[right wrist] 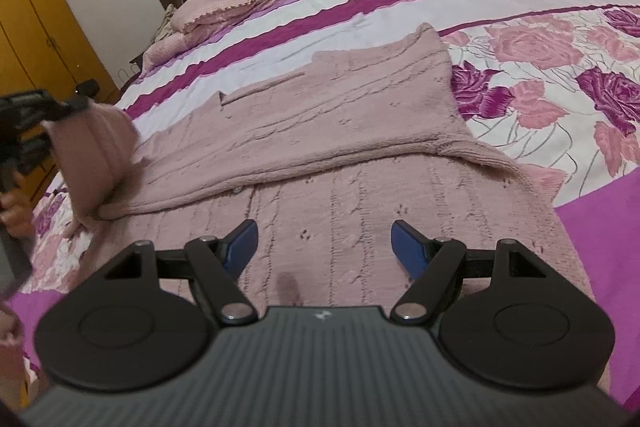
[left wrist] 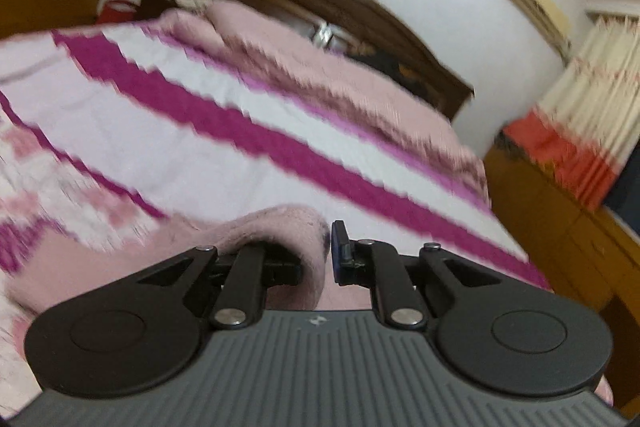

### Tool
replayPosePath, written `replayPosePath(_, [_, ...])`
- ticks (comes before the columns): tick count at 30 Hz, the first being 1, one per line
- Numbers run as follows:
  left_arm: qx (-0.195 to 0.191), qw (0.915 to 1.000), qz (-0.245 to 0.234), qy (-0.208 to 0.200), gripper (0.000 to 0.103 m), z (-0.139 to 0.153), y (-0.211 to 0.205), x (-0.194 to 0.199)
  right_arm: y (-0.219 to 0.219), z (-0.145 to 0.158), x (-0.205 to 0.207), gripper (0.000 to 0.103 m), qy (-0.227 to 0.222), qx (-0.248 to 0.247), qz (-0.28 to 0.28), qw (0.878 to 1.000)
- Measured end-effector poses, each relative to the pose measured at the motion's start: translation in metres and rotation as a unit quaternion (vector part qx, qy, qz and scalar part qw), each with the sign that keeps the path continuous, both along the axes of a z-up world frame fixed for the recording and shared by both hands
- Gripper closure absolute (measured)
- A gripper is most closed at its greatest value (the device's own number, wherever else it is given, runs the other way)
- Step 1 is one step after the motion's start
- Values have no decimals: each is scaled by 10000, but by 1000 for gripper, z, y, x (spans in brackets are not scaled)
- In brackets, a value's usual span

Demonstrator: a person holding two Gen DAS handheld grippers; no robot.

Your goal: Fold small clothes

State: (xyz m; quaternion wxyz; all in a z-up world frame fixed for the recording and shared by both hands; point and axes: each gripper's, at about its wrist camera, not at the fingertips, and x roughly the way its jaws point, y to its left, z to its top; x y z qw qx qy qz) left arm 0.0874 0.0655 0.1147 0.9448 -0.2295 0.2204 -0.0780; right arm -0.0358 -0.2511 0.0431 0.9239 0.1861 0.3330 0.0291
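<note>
Left gripper is clamped on a lifted edge of the pink knitted sweater, which lies spread on the floral bedspread; right gripper hovers above the knit, jaws wide and empty

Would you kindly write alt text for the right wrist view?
Open right tongs hover over a pink knit sweater spread on a floral bedspread. At far left, the left tongs lift one sweater edge.

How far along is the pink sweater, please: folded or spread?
Partly folded: the pink sweater has one layer doubled over; the left gripper lifts another part.
</note>
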Motion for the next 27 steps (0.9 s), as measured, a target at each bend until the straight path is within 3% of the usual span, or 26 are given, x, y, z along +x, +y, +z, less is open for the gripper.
replayPosePath(6, [155,9959,-432,784,87,-52,-34,17,-9,-5,1,28,11,78,-79,9999])
replayPosePath(10, [-39,9892,-553,1354,79,-80,-32,29,-11,-7,1,28,20,144,-87,9999])
replayPosePath(12, [-133,9877,-619,1431,79,-87,-29,29,-11,-7,1,28,13,142,-77,9999])
replayPosePath(17, [-178,9840,-711,1624,72,-84,-21,26,-12,-7,0,28,14,176,-92,9998])
replayPosePath(19, [-103,9827,-735,1696,56,-76,-19,20,-12,-7,0,28,23,169,-92,9998])
replayPosePath(22, [243,9826,-693,1708,41,-62,-19,5,-10,-4,-1,28,-7,159,-86,9998])
replayPosePath(27, [764,9798,-605,1747,37,-46,-9,-28,-8,-2,-1,28,-12,194,-67,9998])
